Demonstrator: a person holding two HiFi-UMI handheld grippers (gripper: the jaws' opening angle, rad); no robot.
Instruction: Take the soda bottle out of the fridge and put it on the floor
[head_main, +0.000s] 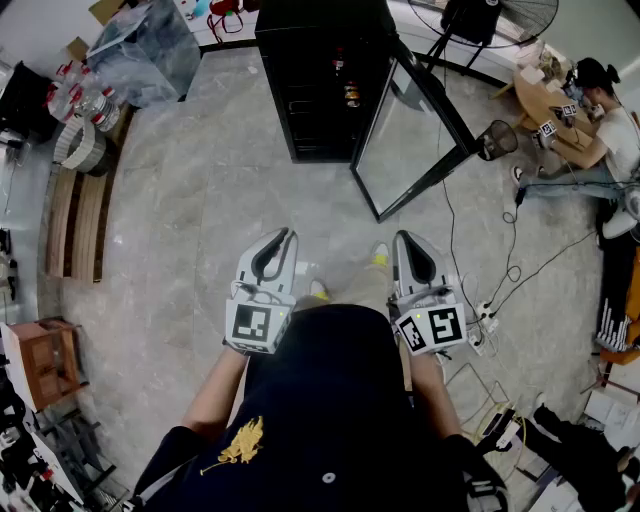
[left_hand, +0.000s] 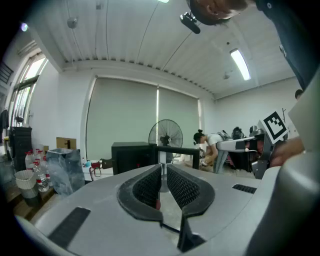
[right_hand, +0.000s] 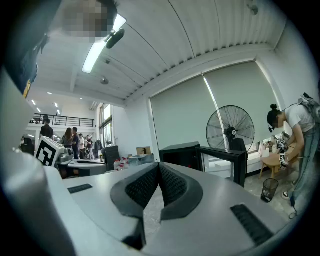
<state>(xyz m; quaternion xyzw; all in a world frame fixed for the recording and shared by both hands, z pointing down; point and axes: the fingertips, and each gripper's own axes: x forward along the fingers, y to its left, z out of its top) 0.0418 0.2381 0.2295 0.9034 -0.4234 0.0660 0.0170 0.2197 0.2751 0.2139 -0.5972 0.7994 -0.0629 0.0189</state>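
**Both tongs empty, fridge open, bottle not yet reached**

From where I stand, the person faces the black fridge (head_main: 318, 80) from well back. Its glass door (head_main: 408, 135) is swung wide towards their right. The left gripper (head_main: 284, 238) and right gripper (head_main: 404, 240) are held side by side in front of the body, both pointing at the fridge.

The left gripper's jaws are drawn almost together with only a thin slit between them and nothing in it. The right gripper's jaws are closed tip to tip, also on nothing.

I cannot pick out the soda bottle. A few small items (head_main: 349, 93) sit on shelves inside the fridge, too small to name, and I judge the bottle is among them. None of the task is done yet.

I see 4 ways this could go wrong:

1. Neither gripper is ready to grasp. If one reaches the shelf with its jaws like this, it will knock the bottle rather than take it.
2. The open door stands between the right gripper and the shelves, so a straight reach from that side could strike the glass edge.
3. A smooth, round bottle gripped off-centre could twist or slip on the way down to the floor (head_main: 215, 200).
4. Loose cables (head_main: 505, 270) trail just to the right, so a sideways step could snag them.
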